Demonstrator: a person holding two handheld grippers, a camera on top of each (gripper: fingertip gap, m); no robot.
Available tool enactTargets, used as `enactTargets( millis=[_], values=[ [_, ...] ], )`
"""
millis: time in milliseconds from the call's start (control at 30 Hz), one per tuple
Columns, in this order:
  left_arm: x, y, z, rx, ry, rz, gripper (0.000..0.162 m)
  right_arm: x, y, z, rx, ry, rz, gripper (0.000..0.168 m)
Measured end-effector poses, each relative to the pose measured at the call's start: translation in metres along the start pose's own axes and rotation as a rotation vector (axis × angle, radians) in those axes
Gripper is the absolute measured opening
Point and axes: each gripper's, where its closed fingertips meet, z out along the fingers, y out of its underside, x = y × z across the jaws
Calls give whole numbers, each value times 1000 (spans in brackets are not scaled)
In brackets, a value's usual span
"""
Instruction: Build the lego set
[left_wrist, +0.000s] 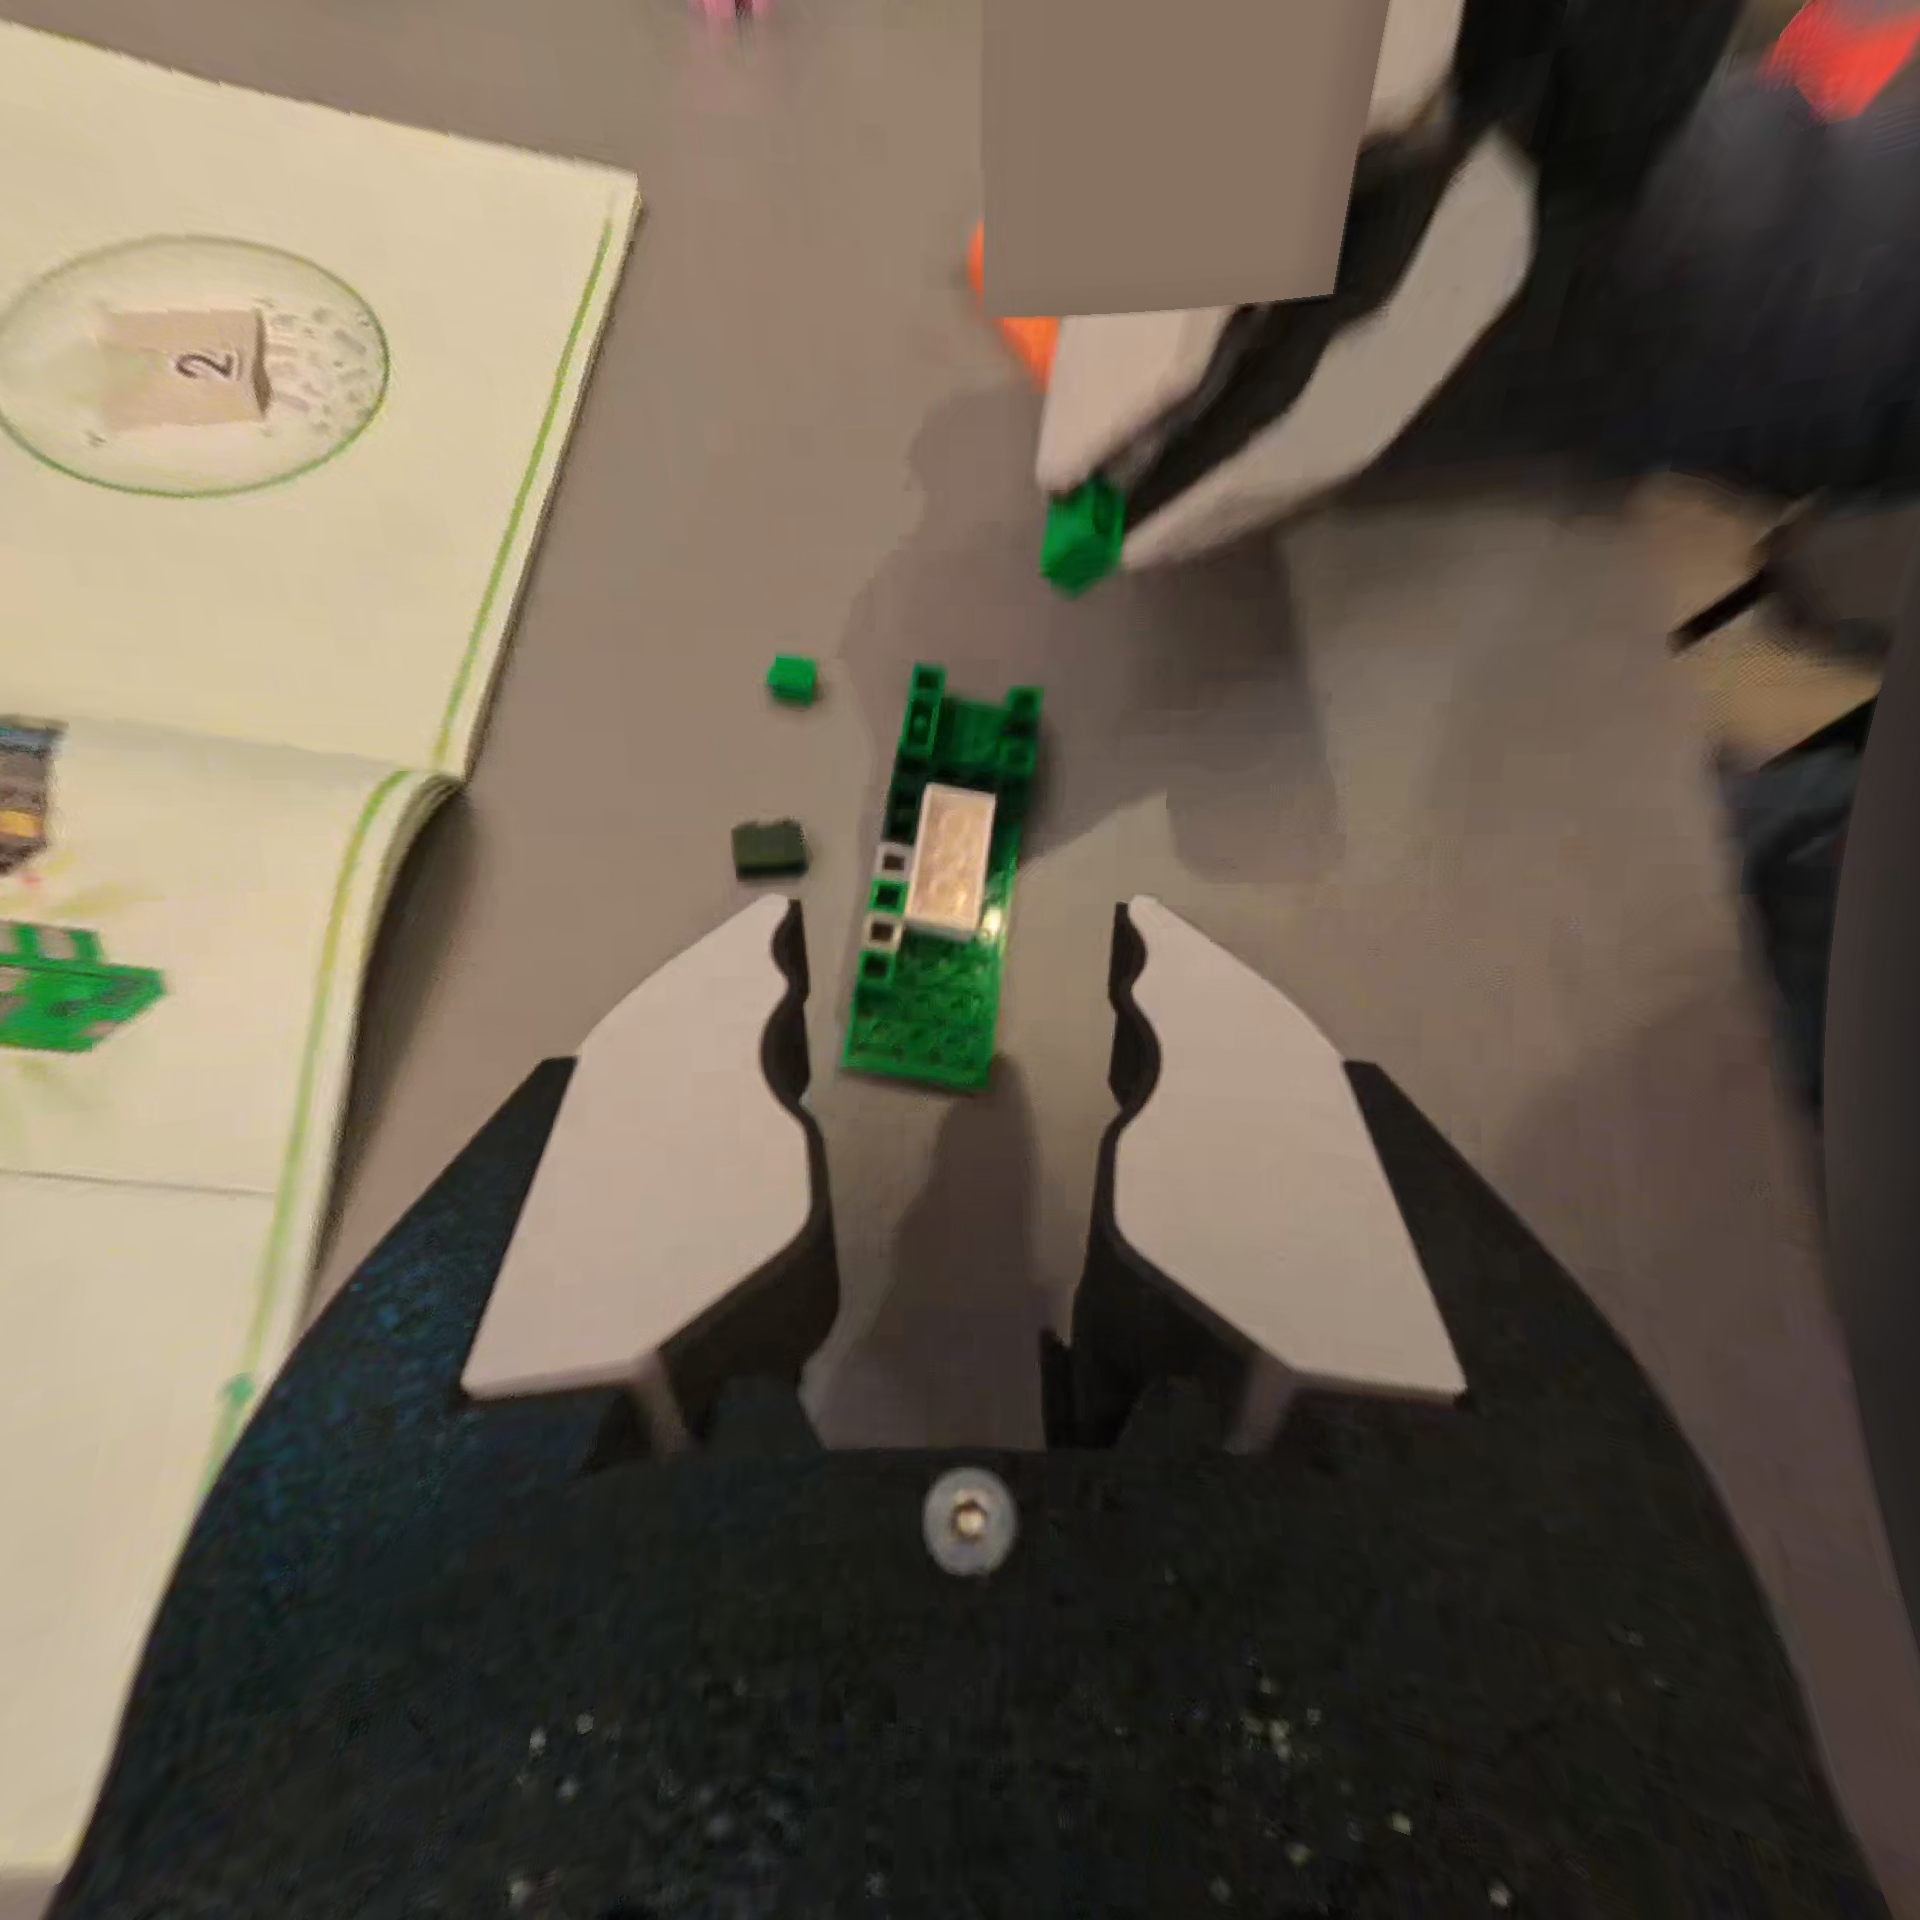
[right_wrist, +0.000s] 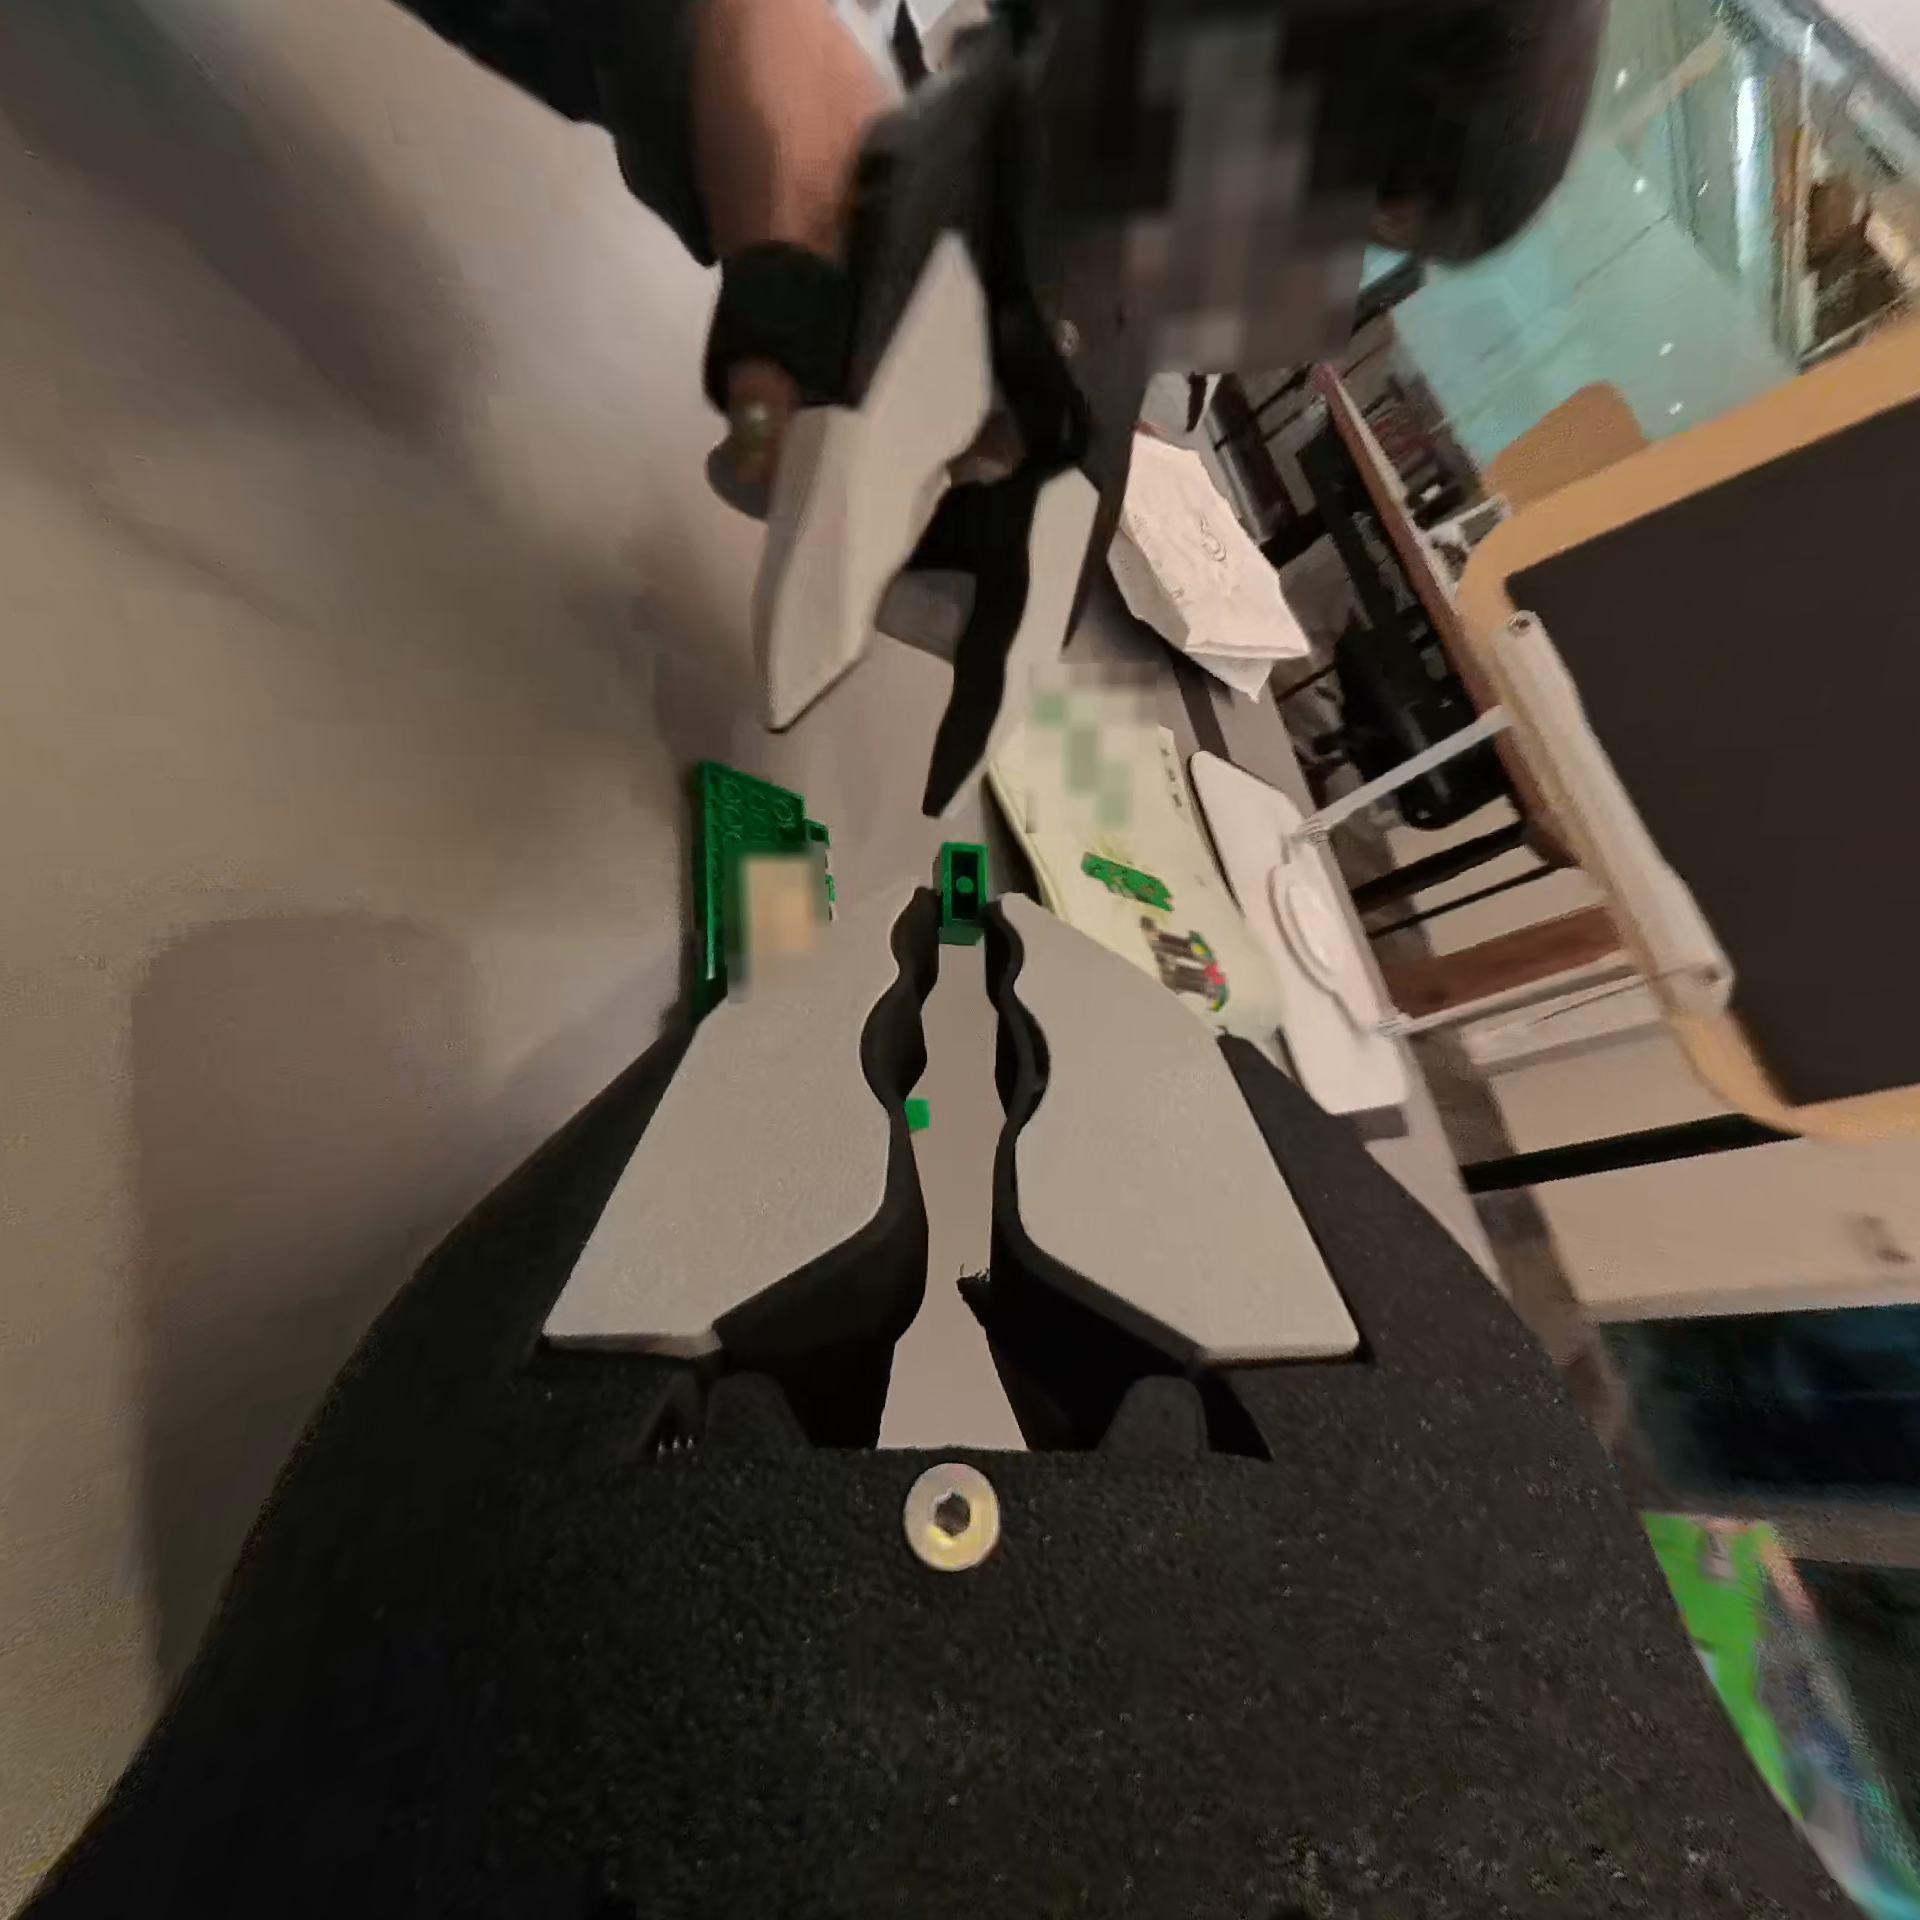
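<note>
A green lego build (left_wrist: 940, 894) with a white block on it lies on the grey table, just ahead of and between the tips of my left gripper (left_wrist: 956, 909), which is open and empty. My right gripper (right_wrist: 958, 914) is shut on a small green brick (right_wrist: 961, 894) and holds it above the table. In the left wrist view the right gripper (left_wrist: 1101, 520) shows beyond the build with that brick (left_wrist: 1083, 540). The build also shows in the right wrist view (right_wrist: 743, 862). A tiny green piece (left_wrist: 793, 681) and a dark green piece (left_wrist: 769, 849) lie left of the build.
The open instruction booklet (left_wrist: 260, 582) lies on the left side of the table; it also shows in the right wrist view (right_wrist: 1132, 904). A white plastic bag (right_wrist: 1195, 561) and a wooden-edged chair (right_wrist: 1662, 727) are beyond. An orange object (left_wrist: 1023, 343) lies far back.
</note>
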Motion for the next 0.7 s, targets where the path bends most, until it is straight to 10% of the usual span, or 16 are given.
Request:
enactTargets(
  millis=[33,400,700],
  values=[
    [-1,7,2,-50,-45,72,55,0,1,-2,10,-15,41,8],
    [-7,39,25,-263,-47,234,37,-11,13,-9,12,-175,241,8],
    [-3,14,32,-121,-115,169,32,29,30,-59,-12,-43,302,8]
  ],
)
